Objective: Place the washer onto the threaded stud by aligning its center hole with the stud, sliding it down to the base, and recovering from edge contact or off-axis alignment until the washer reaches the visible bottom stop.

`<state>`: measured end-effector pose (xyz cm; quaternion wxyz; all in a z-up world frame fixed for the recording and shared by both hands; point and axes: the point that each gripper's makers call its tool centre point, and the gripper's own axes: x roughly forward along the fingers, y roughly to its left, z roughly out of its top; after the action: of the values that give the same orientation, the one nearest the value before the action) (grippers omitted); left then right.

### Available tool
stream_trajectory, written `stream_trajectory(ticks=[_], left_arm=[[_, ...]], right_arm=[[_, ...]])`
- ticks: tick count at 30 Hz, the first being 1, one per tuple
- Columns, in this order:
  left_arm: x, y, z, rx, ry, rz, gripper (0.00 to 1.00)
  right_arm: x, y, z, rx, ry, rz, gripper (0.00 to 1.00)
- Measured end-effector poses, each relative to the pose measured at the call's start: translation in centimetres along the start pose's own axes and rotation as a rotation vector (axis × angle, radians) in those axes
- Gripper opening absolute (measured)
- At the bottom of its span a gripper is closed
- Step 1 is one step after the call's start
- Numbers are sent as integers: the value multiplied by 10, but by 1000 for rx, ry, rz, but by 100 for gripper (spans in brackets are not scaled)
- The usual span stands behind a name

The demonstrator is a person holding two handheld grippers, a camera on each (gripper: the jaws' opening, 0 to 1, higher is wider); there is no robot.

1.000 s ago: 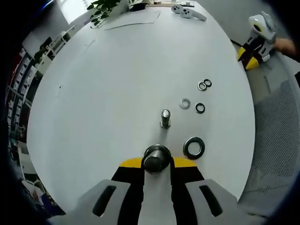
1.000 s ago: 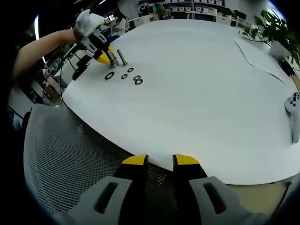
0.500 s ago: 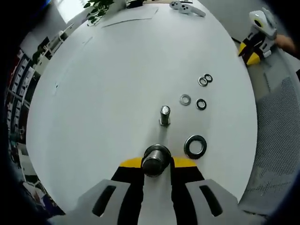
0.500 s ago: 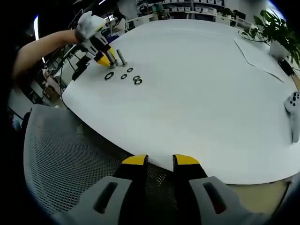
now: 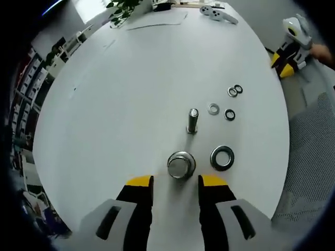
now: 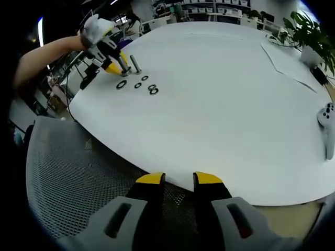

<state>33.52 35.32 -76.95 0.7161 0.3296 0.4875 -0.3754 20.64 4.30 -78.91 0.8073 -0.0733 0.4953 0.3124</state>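
Too small to tell, out beyond the threaded stud (image 5: 192,121): which small washers (image 5: 235,90) overlap. Cut by the edge, far from that stud: game controller (image 6: 328,125), potted plant (image 5: 123,6).

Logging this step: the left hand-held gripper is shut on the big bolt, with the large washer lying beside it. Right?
Not quite. In the left gripper view the left hand-held gripper is open, its jaws short of the big bolt, which stands free. The large washer does lie beside it.
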Motion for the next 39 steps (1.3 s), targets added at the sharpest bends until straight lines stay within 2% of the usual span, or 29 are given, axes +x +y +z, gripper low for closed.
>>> stream_trajectory(ticks=[11, 18, 26, 39], left_arm=[[-29, 2, 12, -42, -94, 69, 34], [-43, -14, 25, -81, -174, 74, 35], [-43, -33, 24, -63, -189, 62, 35], [-32, -51, 19, -105, -202, 29, 38]], right_arm=[[0, 0, -1, -3, 6, -1, 24], [0, 0, -1, -1, 9, -3, 24], [-1, 0, -1, -1, 9, -4, 24], [0, -3, -3, 16, 22, -19, 25]])
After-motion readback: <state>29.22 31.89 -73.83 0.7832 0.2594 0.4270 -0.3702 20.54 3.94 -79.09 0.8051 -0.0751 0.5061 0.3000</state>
